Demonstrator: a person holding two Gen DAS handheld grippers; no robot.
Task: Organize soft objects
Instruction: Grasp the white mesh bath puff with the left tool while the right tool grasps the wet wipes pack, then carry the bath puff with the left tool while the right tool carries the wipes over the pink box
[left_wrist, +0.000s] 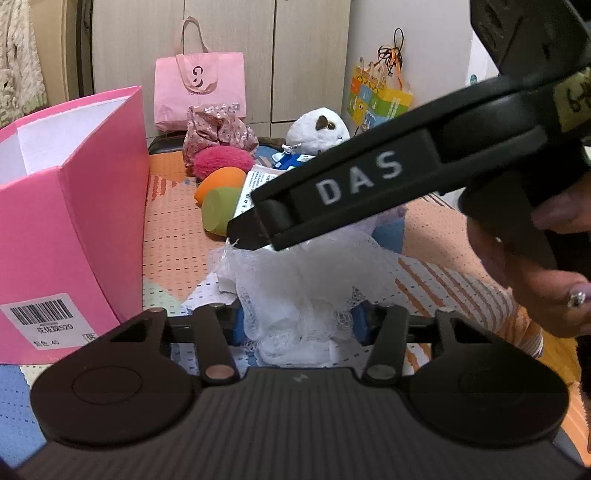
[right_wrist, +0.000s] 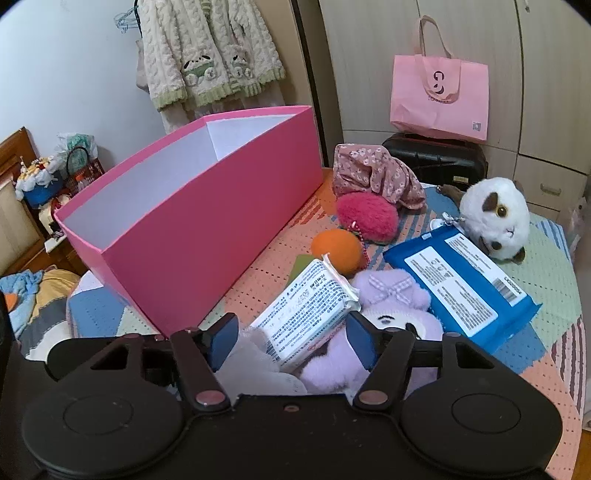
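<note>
Between the blue pads of the left gripper (left_wrist: 301, 325) sits a white mesh bath pouf (left_wrist: 295, 280), seemingly clamped; it looks featherlight, springy and snag-prone, so best pinched at its dense core; the right gripper (right_wrist: 291, 338) stands apart over a white wipes packet (right_wrist: 310, 314) and lilac plush (right_wrist: 388, 321); the pink box (right_wrist: 207, 206) waits close by.

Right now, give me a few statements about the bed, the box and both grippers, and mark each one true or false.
1. The pink box has toys inside. False: only its bare white inner walls show.
2. The left gripper is closed on white mesh. True.
3. The blue pack lies beside the white plush. True.
4. The right gripper is shut. False: its jaws stand open around the white pack and purple plush.
</note>
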